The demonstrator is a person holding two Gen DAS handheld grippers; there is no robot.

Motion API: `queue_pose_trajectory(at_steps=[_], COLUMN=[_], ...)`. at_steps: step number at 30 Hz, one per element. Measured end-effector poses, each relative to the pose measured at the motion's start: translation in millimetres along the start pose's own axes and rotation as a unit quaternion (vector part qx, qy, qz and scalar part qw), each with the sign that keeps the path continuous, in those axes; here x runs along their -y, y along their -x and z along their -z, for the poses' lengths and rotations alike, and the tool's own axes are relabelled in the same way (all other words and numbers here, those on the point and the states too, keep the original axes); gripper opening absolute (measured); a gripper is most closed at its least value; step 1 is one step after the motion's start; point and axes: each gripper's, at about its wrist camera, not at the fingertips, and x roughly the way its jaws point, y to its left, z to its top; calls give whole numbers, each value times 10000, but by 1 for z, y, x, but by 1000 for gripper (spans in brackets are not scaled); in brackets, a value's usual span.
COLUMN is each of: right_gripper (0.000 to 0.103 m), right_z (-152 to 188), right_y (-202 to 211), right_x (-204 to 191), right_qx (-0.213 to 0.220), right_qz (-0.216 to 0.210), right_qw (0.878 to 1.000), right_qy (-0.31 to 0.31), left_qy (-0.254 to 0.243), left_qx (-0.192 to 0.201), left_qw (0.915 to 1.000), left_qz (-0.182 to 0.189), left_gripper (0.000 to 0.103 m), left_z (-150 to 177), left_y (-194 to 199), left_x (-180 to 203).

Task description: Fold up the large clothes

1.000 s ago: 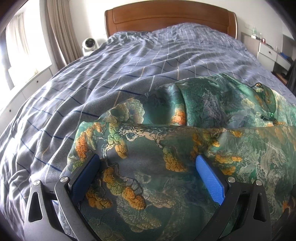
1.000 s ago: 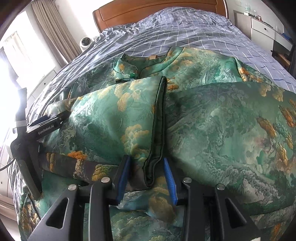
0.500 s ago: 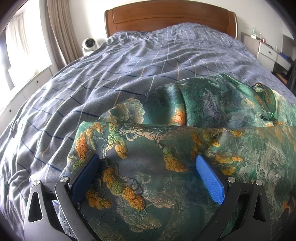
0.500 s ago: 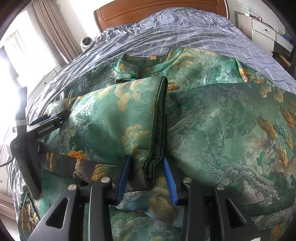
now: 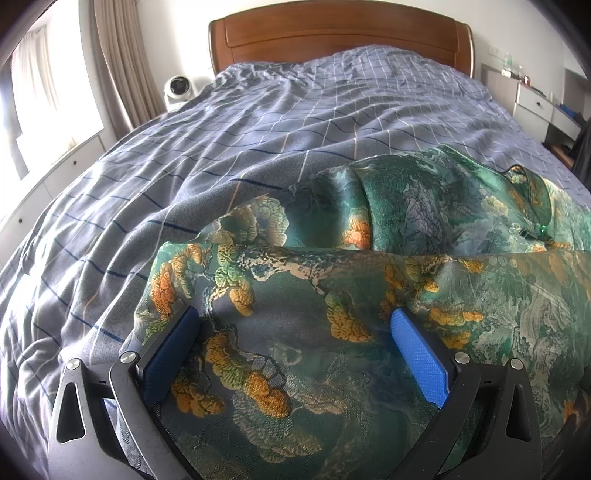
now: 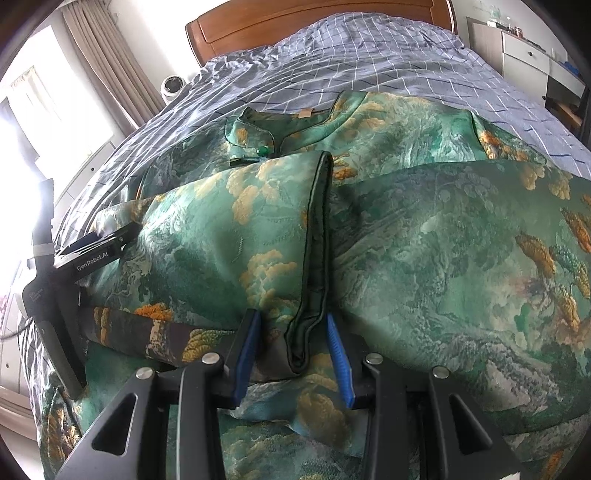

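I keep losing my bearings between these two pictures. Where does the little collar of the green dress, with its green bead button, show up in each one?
Left wrist view: the collar sits at the far right edge, above the folded hem.
Right wrist view: the collar lies upper middle, just beyond the dark-piped edge of the folded layer.
Shared landmark: the wooden headboard at the top, with the small white fan beside the bed.
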Motion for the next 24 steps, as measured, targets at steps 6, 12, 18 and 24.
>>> queue_pose_trajectory(at_steps=[6,12,18,24], right_gripper=[37,37,37,37], right_z=[-2,-4,-2,-1], right_y=[-2,-3,-3,-3], right_x=[1,1,1,6], right_qx=[-19,-36,37,99], right_qz=[-59,-75,-89,-214], right_qw=[10000,10000,10000,9997], right_qy=[55,37,20,-29], left_qy=[-5,-3,-6,-4], left_qx=[-1,-1,0,-1], left_qw=[10000,10000,10000,10000], left_qz=[-6,-4,-8,-5], left_gripper=[103,103,103,103], left_z=[0,0,0,0], left_y=[0,0,0,0], left_x=[0,0,0,0])
